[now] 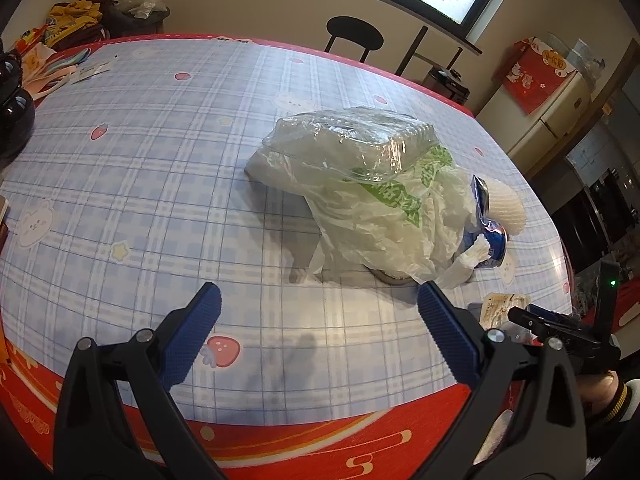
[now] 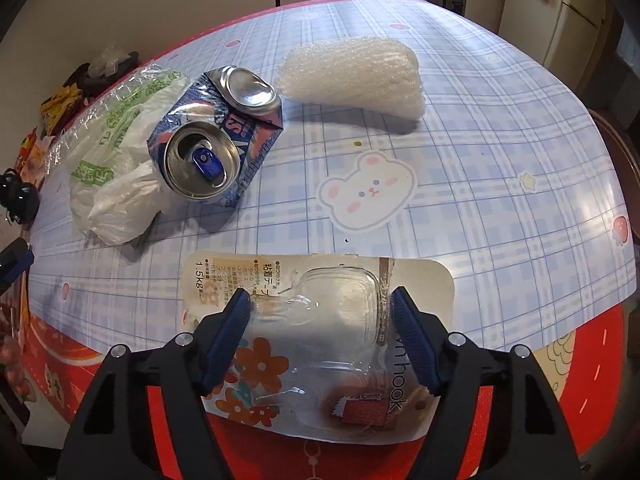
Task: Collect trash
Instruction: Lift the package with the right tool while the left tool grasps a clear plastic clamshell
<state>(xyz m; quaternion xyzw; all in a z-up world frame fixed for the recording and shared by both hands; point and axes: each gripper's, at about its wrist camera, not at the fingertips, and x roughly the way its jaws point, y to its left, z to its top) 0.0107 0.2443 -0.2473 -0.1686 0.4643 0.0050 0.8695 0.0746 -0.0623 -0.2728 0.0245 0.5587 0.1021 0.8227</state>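
Note:
A hook blister pack, a printed card with a clear bubble, lies over the near table edge. My right gripper stands over it with the jaws astride the bubble; a sliver of gap shows at the right pad, so it is open. A crushed blue can and a white foam net lie further back. A white-and-green plastic bag sits mid-table with a clear clamshell box on top. My left gripper hovers open just short of the bag, with nothing between its fingers.
The checked tablecloth has a red border at the near edge. Clothes and bags are piled at the far left, beside a black object. A black chair stands behind the table, a fridge to the right.

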